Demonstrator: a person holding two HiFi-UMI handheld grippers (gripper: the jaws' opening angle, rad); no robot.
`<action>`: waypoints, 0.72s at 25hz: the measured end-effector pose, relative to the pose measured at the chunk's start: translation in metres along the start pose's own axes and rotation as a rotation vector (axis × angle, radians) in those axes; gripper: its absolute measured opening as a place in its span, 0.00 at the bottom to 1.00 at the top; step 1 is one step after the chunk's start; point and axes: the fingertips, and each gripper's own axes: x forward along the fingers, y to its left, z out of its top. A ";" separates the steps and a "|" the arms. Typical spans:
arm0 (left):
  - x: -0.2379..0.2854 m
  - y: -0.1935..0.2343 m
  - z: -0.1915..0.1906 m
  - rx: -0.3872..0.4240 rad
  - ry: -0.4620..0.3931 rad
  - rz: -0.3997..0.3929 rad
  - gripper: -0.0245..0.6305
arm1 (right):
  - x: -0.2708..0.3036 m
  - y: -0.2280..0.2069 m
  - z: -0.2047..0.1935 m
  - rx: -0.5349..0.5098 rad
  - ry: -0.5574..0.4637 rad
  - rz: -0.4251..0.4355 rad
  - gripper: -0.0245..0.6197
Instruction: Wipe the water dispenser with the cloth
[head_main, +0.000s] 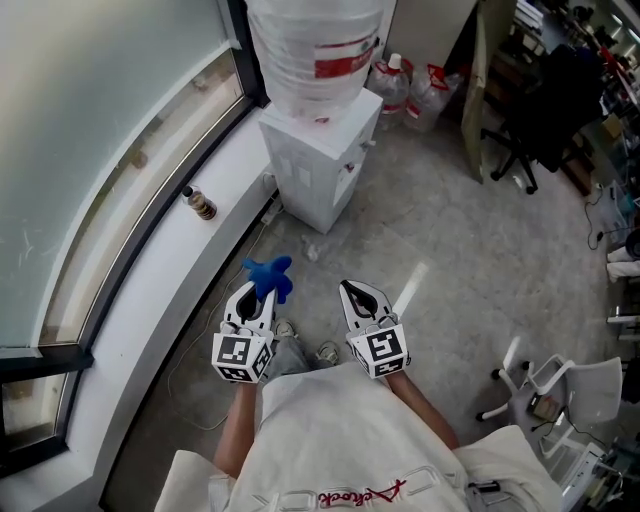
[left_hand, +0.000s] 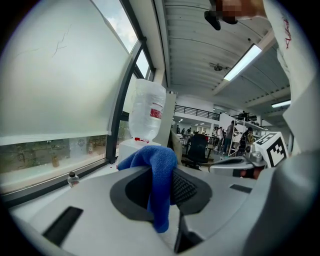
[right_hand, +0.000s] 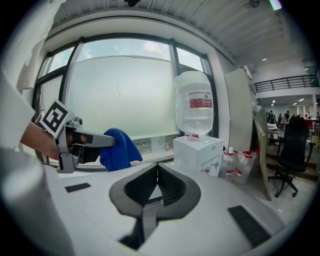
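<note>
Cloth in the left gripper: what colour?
Solid blue. The cloth shows best in the left gripper view.

Left gripper (head_main: 256, 290) and right gripper (head_main: 351, 288) are identical units.

- **Shell:** pale grey moulded plastic, tapering forward into two pointed jaws.
- **Jaw faces:** black ribbed pads (right_hand: 171, 187) on the inner side of each jaw, set in a dark rounded recess.
- **Slots:** behind the recess and outboard of the claw, on either side, a black rectangular slot (right_hand: 247, 224) in the shell.
- **Marker cubes:** at the rear of each claw, a white cube with black square markers: left cube (head_main: 240, 357), right cube (head_main: 380, 351).
- **Clothing:** behind the cubes, a white shirt (head_main: 340, 430) with red script lettering (head_main: 360, 494) near its lower edge.
</note>
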 end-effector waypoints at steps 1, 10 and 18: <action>0.002 0.004 -0.001 -0.006 0.001 0.001 0.16 | 0.004 0.000 -0.001 -0.002 0.008 0.004 0.06; 0.047 0.069 -0.012 -0.031 0.040 -0.028 0.16 | 0.076 0.003 -0.004 0.012 0.078 -0.011 0.06; 0.108 0.135 -0.029 -0.010 0.052 -0.085 0.16 | 0.153 -0.002 0.007 0.032 0.066 -0.054 0.06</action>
